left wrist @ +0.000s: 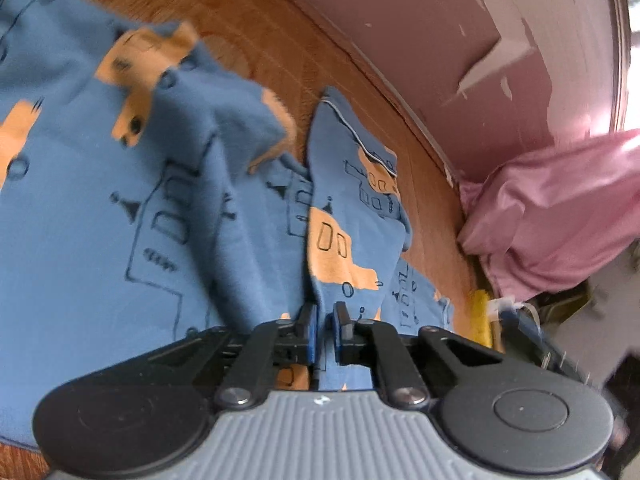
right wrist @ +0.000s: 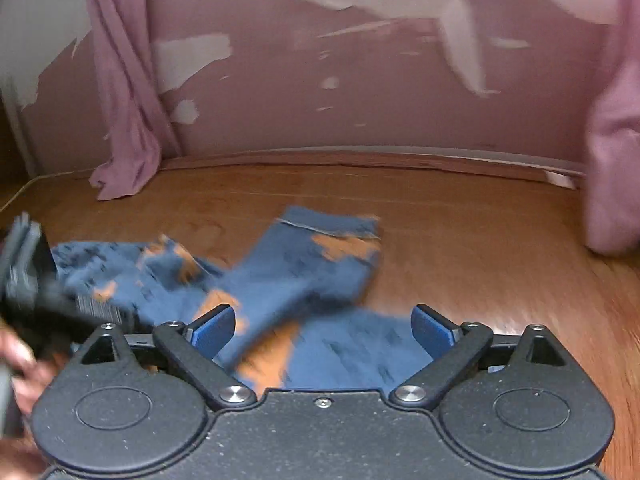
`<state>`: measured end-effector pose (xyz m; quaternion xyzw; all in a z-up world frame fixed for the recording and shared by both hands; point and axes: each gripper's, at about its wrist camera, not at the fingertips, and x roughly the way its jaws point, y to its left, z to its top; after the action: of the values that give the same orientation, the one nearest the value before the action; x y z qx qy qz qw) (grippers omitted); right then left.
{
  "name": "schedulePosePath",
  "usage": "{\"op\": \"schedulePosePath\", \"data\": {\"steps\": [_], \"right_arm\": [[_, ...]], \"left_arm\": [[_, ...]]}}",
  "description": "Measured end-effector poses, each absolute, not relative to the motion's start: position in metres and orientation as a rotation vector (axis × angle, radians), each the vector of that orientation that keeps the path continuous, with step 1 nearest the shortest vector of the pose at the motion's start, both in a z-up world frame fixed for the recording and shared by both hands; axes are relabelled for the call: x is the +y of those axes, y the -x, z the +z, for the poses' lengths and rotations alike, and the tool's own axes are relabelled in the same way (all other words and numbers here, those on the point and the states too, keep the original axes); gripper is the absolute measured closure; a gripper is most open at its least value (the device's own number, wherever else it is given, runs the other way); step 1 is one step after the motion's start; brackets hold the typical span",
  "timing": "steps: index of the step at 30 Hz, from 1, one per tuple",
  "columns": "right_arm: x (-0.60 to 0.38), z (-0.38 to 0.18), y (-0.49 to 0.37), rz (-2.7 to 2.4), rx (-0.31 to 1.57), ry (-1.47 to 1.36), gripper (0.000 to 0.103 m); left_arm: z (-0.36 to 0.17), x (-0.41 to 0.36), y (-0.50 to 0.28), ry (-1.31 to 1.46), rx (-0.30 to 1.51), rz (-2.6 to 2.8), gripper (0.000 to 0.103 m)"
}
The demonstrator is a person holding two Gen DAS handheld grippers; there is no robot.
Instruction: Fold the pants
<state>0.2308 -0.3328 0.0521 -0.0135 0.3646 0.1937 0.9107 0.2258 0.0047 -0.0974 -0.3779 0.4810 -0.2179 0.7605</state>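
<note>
Left gripper [left wrist: 325, 332]: the jaws are drawn nearly together, and a fold of blue cloth is pinched between the blue pads [left wrist: 310, 336].
Right gripper [right wrist: 323, 330]: the jaws are spread wide; nothing is held between them, though cloth is seen lying in the gap below.
Pants [left wrist: 200, 200]: blue fabric printed with orange patches and dark line drawings is spread on the wooden surface [left wrist: 280, 32], ahead and to the left of the left gripper. One leg is seen running forward from its pads, the hem farthest away.
Pants, right view [right wrist: 304, 280]: crumpled just ahead of the open jaws; one leg is laid diagonally over the rest, its hem pointing forward and right.
Pink cloth [left wrist: 560, 208]: noted to the right of the left gripper, against the wall [right wrist: 360, 80], whose paint is peeling.
Hand [right wrist: 24, 376]: partly visible at the left edge of the right view, blurred.
</note>
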Motion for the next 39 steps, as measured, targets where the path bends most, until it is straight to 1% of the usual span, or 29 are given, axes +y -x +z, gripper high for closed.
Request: {"op": "schedulePosePath", "data": {"steps": [1, 3, 4, 5, 8, 10, 13, 18, 23, 26, 28, 29, 30, 31, 32, 33, 35, 39], "right_arm": [[-0.321, 0.058, -0.251, 0.417, 0.799, 0.027, 0.014], [-0.295, 0.064, -0.288, 0.433, 0.873, 0.015, 0.033], [-0.283, 0.064, -0.303, 0.437, 0.916, 0.016, 0.036], [-0.267, 0.062, -0.323, 0.44, 0.981, 0.025, 0.038], [-0.226, 0.049, -0.366, 0.421, 1.121, 0.057, 0.042], [-0.206, 0.038, -0.388, 0.379, 1.198, 0.063, 0.043], [-0.18, 0.023, -0.41, 0.308, 1.265, 0.132, 0.043], [-0.152, 0.013, -0.423, 0.25, 1.259, 0.288, 0.043], [-0.143, 0.002, -0.426, 0.248, 1.27, 0.304, 0.046], [-0.141, -0.004, -0.427, 0.256, 1.28, 0.266, 0.059], [-0.146, -0.006, -0.428, 0.261, 1.27, 0.227, 0.059], [-0.148, -0.006, -0.428, 0.265, 1.266, 0.22, 0.063], [-0.15, -0.006, -0.429, 0.257, 1.26, 0.213, 0.074], [-0.154, -0.005, -0.429, 0.244, 1.252, 0.206, 0.079], [-0.158, -0.004, -0.428, 0.237, 1.246, 0.199, 0.089], [-0.163, -0.003, -0.427, 0.235, 1.238, 0.189, 0.096], [-0.174, -0.002, -0.426, 0.236, 1.222, 0.144, 0.101], [-0.206, 0.01, -0.422, 0.254, 1.161, -0.029, 0.102]], "left_arm": [[-0.1, 0.008, -0.226, 0.837, 1.048, -0.476, 0.093], [-0.1, 0.01, -0.226, 0.831, 1.044, -0.483, 0.095], [-0.098, 0.009, -0.226, 0.806, 1.043, -0.481, 0.099], [-0.097, 0.007, -0.226, 0.784, 1.041, -0.485, 0.1], [-0.093, 0.006, -0.227, 0.754, 1.043, -0.493, 0.101], [-0.092, 0.006, -0.229, 0.759, 1.05, -0.491, 0.102], [-0.091, 0.005, -0.23, 0.739, 1.052, -0.494, 0.102], [-0.087, 0.001, -0.231, 0.718, 1.054, -0.495, 0.102], [-0.079, -0.008, -0.233, 0.677, 1.044, -0.505, 0.102], [-0.076, -0.011, -0.234, 0.662, 1.043, -0.508, 0.102], [-0.075, -0.012, -0.235, 0.655, 1.04, -0.509, 0.102], [-0.074, -0.014, -0.238, 0.653, 1.038, -0.506, 0.102], [-0.074, -0.014, -0.238, 0.649, 1.038, -0.506, 0.102], [-0.075, -0.015, -0.238, 0.644, 1.038, -0.506, 0.102], [-0.074, -0.016, -0.238, 0.641, 1.039, -0.505, 0.102], [-0.073, -0.016, -0.238, 0.638, 1.038, -0.505, 0.102], [-0.07, -0.02, -0.239, 0.622, 1.033, -0.505, 0.102], [-0.06, -0.02, -0.235, 0.556, 1.001, -0.509, 0.103]]}}
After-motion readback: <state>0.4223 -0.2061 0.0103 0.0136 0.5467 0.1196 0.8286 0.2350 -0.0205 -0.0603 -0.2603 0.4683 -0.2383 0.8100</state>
